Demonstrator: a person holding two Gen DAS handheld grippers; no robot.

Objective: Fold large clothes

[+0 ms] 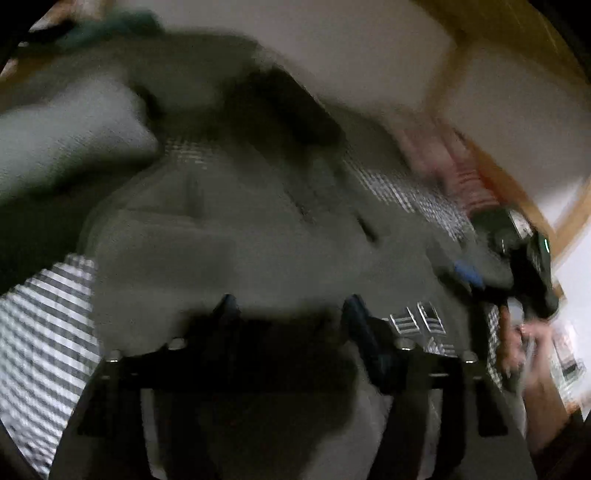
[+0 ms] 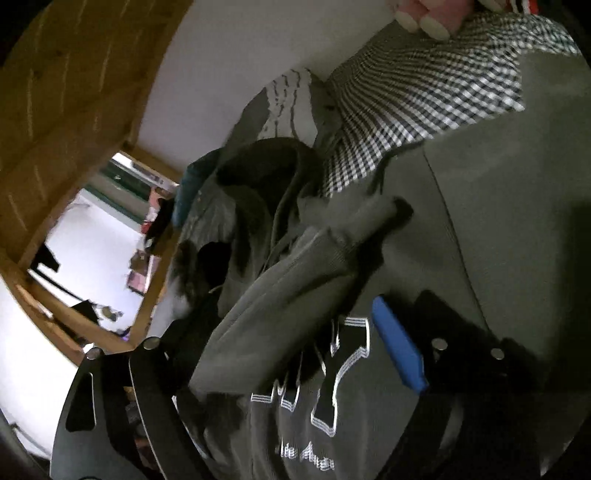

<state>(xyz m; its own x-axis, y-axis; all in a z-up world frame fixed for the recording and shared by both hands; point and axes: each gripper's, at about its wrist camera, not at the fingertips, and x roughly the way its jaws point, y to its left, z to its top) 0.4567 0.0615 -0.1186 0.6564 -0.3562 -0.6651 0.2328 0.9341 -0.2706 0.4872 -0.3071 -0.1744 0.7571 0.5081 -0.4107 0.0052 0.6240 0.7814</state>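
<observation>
A large grey hoodie point(image 1: 236, 229) with black-and-white lettering lies spread on a black-and-white checked sheet point(image 1: 40, 325). The left wrist view is blurred. My left gripper point(image 1: 288, 306) hovers low over the hoodie's body with its fingers apart and nothing between them. In the right wrist view the hoodie point(image 2: 498, 221) fills the frame, with a ribbed sleeve cuff point(image 2: 354, 229) lying across it. My right gripper point(image 2: 280, 354) has a fold of the hoodie's printed front between its fingers; the blue pad point(image 2: 399, 350) lies on the cloth. The right gripper also shows at the right of the left wrist view point(image 1: 517, 258).
The dark-lined hood point(image 2: 258, 173) lies bunched at the far end. A pink soft toy point(image 2: 436, 14) sits on the checked sheet point(image 2: 424, 92). A white wall and wooden bed frame point(image 2: 74, 92) border the bed. A teal cloth point(image 1: 122, 22) lies at the far edge.
</observation>
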